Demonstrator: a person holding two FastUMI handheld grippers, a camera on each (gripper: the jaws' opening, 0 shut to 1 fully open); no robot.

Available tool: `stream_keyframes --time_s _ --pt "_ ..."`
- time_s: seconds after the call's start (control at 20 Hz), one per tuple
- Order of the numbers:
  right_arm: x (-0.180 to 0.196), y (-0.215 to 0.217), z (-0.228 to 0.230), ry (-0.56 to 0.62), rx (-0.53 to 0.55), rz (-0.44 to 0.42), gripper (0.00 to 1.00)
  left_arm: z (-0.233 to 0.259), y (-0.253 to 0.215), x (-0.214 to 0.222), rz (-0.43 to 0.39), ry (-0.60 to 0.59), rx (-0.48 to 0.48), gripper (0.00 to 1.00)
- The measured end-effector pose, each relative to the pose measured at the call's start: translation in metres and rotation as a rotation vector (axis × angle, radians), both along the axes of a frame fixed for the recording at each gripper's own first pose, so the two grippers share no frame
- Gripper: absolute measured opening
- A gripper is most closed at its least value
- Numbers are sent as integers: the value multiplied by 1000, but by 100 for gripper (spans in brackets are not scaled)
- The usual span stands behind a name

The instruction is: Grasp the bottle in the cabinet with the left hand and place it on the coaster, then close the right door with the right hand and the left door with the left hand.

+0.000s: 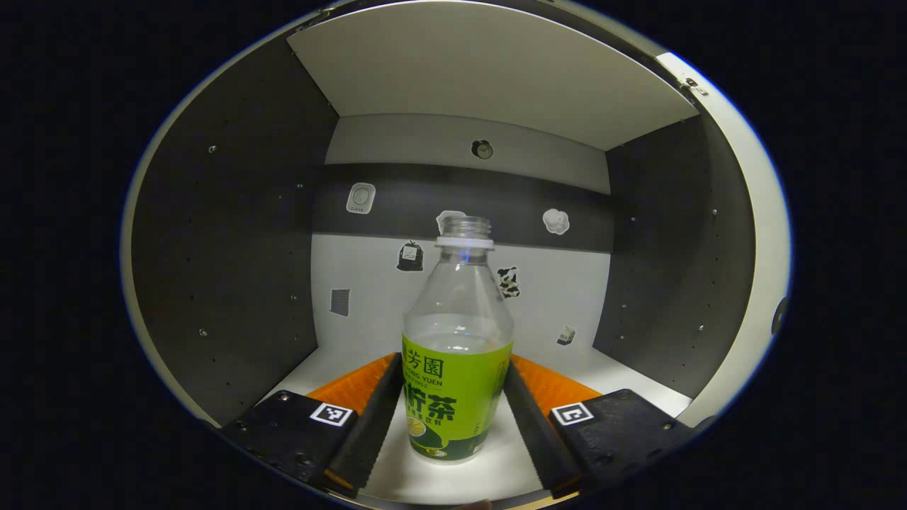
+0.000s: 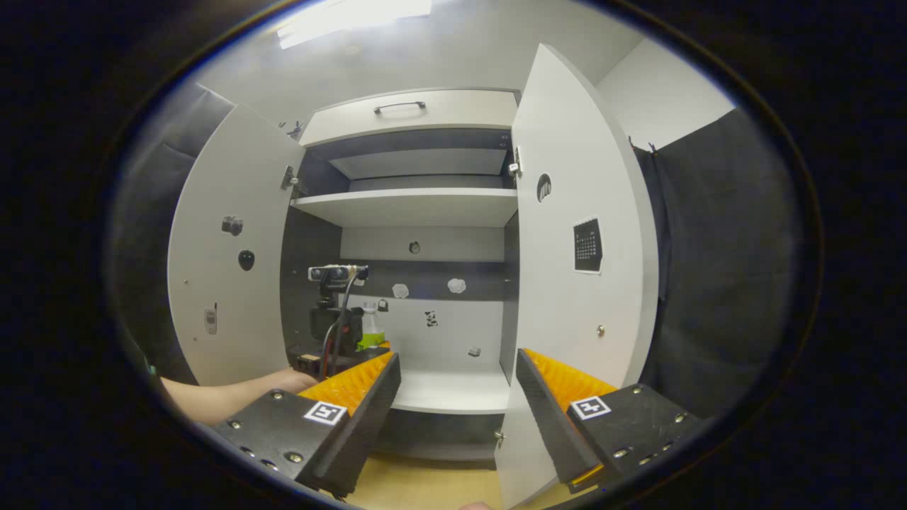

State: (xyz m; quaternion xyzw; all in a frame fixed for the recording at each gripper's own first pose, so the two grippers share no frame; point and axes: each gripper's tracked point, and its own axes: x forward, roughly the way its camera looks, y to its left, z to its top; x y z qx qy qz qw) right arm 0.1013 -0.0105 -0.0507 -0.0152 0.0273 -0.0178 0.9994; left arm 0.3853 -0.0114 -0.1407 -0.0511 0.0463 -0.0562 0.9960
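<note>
My left gripper [image 1: 457, 418] is inside the cabinet [image 1: 234, 234]. The bottle [image 1: 457, 354] stands upright on the white shelf [image 1: 638, 372], right between the two fingers. The fingers are close to its sides, but I cannot tell if they touch it. The bottle has a green label, no cap, and some clear drink inside.

My right gripper [image 2: 457, 404] is outside the cabinet and its fingers are wide apart, holding nothing. From there I see the left door [image 2: 227, 248] and the right door [image 2: 574, 248] both open. The left gripper [image 2: 333, 319] sits on the low shelf, with the bottle [image 2: 370, 327] just past it.
</note>
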Motion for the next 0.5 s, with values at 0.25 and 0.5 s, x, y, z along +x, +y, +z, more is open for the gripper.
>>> stream_keyframes --time_s 0.25,0.5 --pt "-18 -2 4 -18 14 -5 99 16 0 -36 -21 9 -50 80" --pt "-48 9 6 -16 29 24 99 39 8 -85 -20 -15 -46 79"
